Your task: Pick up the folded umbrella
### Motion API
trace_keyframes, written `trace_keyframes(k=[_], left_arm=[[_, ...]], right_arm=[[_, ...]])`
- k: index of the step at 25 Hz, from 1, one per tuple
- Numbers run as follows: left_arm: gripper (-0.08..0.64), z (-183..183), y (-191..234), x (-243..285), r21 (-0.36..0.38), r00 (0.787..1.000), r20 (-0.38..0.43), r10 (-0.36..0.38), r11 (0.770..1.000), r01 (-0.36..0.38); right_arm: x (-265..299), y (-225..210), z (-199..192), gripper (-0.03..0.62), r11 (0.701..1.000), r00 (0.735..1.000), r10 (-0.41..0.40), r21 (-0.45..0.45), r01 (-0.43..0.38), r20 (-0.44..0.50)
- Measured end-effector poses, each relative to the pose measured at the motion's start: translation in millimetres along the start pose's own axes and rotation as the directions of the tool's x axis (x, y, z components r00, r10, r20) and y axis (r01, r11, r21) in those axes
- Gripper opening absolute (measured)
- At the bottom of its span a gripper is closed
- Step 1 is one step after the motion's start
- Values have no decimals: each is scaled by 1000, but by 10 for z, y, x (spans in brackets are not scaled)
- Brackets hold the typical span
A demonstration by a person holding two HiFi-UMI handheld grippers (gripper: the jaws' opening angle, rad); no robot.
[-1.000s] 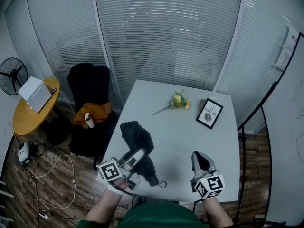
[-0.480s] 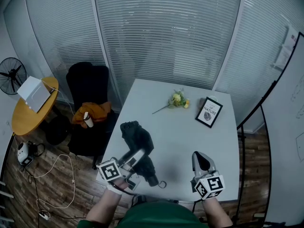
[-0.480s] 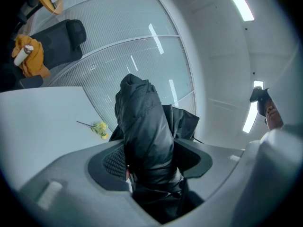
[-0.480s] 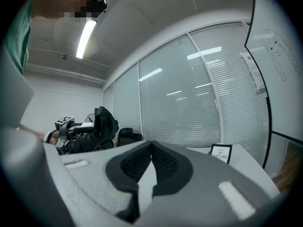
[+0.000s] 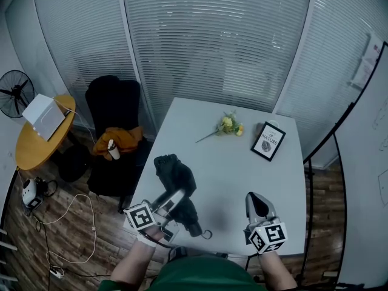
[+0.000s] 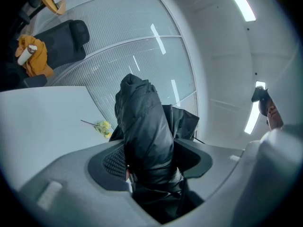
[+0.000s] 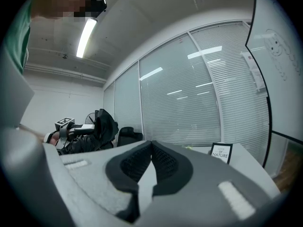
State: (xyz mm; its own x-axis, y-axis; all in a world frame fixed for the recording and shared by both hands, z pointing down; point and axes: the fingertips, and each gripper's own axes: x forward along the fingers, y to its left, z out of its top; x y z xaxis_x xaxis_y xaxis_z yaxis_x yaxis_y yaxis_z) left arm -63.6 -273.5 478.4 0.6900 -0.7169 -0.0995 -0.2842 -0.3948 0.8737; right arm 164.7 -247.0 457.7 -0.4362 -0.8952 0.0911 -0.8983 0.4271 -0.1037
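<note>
Firmly, the left hand-held gripper [image 5: 174,199] clamps the black folded fabric umbrella [image 5: 174,173] at 7 o'clock on the white table [image 5: 236,168]; the right hand-held gripper [image 5: 255,204], at 5 o'clock, is closed, empty.

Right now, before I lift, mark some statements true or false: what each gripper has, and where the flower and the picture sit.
1. The left gripper is shut on the folded umbrella. True.
2. The right gripper holds the framed picture. False: its jaws are together with nothing between them, and the framed picture stands on the table.
3. The yellow flower lies on the table. True.
4. In the head view, the yellow flower lies right of the framed picture. False: it lies left of it.
</note>
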Motion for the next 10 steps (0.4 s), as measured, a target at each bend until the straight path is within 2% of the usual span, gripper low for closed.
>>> trace_keyframes(k=[10], left_arm=[[290, -14, 298, -260, 39, 999, -24, 27, 999, -26]], right_arm=[[26, 230, -94, 3, 1000, 1000, 0, -3, 0, -18]])
